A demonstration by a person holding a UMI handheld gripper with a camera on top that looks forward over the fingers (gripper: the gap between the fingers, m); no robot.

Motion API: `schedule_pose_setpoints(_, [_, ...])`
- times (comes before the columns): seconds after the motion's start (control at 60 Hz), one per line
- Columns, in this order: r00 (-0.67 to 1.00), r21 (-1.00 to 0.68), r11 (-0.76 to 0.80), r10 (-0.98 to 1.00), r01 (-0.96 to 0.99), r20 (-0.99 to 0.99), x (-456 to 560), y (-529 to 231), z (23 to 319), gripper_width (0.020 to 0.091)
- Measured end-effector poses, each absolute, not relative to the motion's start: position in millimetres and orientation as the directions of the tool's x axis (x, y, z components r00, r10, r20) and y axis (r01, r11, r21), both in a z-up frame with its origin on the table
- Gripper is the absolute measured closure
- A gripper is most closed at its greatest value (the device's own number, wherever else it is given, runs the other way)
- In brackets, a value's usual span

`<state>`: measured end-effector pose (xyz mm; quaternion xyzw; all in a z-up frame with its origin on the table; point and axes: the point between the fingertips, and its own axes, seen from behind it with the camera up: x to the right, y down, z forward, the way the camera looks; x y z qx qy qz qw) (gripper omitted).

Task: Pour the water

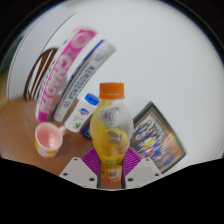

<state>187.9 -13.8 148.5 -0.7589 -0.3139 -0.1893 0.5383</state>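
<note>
A clear bottle with an orange cap and an orange label stands upright between my fingers. My gripper is shut on the bottle's lower part, with the purple pads pressed against both sides. A pink cup sits on the wooden table to the left of the bottle, a short way off. The cup's inside is not visible.
Behind the bottle lean two tall boxes, a pink-and-white one and a white-and-blue one. A small yellow packet stands by the bottle. A dark printed box lies to the right. A chair back shows beyond the table.
</note>
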Motion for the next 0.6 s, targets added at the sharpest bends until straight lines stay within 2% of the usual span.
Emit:
schedule_pose_setpoints(0.117, [0.898,-0.858,-0.302,0.282,0.416,0.337,189,-17,124,0.0844])
schedule_pose_setpoints(0.217, [0.943,-0.907,-0.342,0.302,0.246,0.142,186,-15,94,0.0839])
schedule_pose_setpoints(0.417, [0.958,-0.912,-0.39,0.288,0.128,0.011,189,-7,32,0.084])
schedule_pose_setpoints(0.55, [0.964,-0.908,-0.405,0.265,0.104,-0.007,198,-6,1,0.0827])
schedule_pose_setpoints(0.6, [0.968,-0.924,-0.374,0.251,0.076,-0.022,201,-7,3,0.0831])
